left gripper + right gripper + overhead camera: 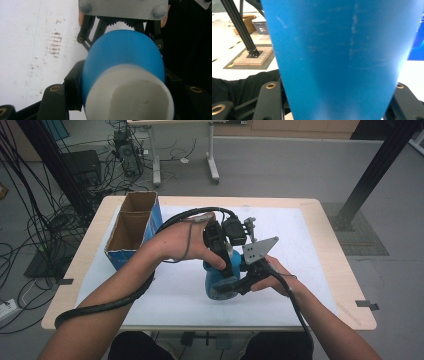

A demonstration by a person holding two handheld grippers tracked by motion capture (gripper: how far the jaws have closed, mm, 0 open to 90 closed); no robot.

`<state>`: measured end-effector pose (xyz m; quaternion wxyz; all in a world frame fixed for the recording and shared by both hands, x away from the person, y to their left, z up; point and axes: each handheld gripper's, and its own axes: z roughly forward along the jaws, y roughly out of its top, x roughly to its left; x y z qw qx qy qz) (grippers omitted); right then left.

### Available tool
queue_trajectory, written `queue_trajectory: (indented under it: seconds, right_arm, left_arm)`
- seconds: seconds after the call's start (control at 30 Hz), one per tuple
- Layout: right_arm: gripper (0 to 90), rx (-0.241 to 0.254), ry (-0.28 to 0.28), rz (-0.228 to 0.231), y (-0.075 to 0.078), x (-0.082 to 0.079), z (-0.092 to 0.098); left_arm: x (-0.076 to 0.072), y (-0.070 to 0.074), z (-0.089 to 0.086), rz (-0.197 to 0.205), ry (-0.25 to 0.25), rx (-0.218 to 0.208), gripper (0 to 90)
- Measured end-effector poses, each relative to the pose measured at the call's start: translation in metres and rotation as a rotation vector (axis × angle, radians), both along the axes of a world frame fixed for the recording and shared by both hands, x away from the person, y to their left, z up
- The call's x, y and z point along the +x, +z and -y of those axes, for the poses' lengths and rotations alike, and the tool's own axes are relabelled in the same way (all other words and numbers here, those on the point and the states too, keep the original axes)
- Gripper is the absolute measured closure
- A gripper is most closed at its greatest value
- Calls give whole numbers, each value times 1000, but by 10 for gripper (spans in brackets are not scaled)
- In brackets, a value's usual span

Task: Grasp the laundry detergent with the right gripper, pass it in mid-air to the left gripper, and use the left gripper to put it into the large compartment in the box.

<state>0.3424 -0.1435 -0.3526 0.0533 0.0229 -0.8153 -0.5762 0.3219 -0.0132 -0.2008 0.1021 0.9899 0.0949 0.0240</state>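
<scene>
Standing upright, blue bottle (222, 277), cap topmost

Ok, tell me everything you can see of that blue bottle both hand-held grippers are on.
The blue bottle looks like smooth matte plastic, with a rounded body and a pale grey-white cap at one end. Faint scuffs streak its side. It lies tilted over the white sheet covering the table; whether it rests on it is unclear. The left hand-held gripper is shut on the cap end, and the right hand-held gripper is shut on the body from the opposite side.
</scene>
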Motion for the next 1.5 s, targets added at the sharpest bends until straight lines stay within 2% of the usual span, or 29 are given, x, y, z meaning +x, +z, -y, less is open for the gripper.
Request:
queue_trajectory:
  seconds: [0.33, 0.43, 0.6, 0.8, 0.97, 1.5]
  right_arm:
    - [416, 9, 8, -19, -1, 0, -1]
    - [387, 15, 0, -32, -2, 0, -1]
    - [167, 15, -28, -68, -3, 2, 1]
    - [30, -1, -1, -80, -3, 0, -1]
    - [26, 15, -3, -66, 0, 1, 0]
    - [18, -9, -36, -30, 7, 4, 3]
  left_arm:
    - [-1, 1, 1, 1, 3, 12, 376]
    - [-2, 2, 0, 2, 11, 12, 377]
    - [-1, 2, -2, 5, 29, 5, 377]
    - [2, 1, -2, 6, 34, 12, 376]
    - [2, 1, -2, 4, 40, 6, 376]
    - [3, 5, -7, 8, 63, -1, 376]
